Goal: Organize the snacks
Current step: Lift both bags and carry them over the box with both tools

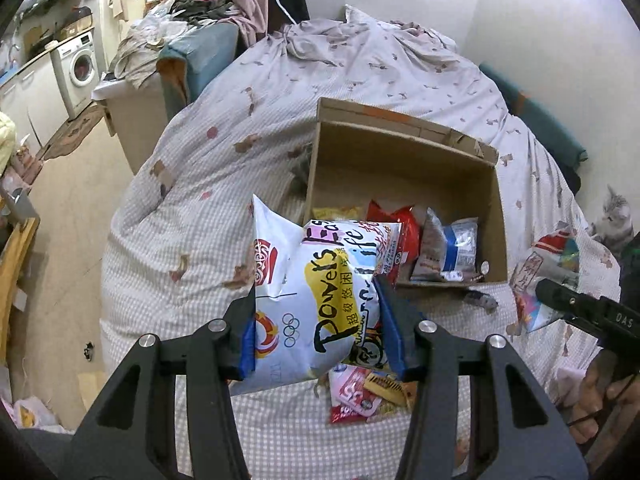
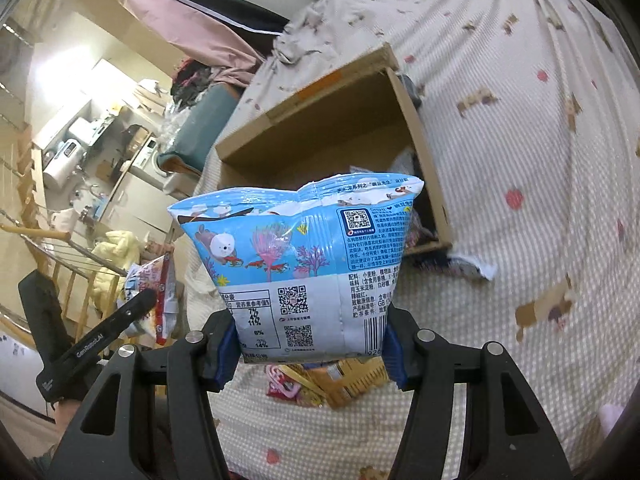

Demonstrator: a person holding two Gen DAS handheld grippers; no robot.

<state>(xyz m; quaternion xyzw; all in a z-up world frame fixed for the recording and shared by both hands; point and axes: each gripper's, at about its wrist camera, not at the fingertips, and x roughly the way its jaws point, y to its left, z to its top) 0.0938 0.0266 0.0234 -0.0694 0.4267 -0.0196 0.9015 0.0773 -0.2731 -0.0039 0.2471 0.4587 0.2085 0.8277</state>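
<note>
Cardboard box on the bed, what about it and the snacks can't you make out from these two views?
- Box contents: in the left wrist view the white bag in the left tool covers the near left part; in the right wrist view the blue bag in the right tool hides nearly all.
- Loose snacks on the bed: both views, half under the held bags.
- Blue bag's front: faces away; only the back shows.
</note>
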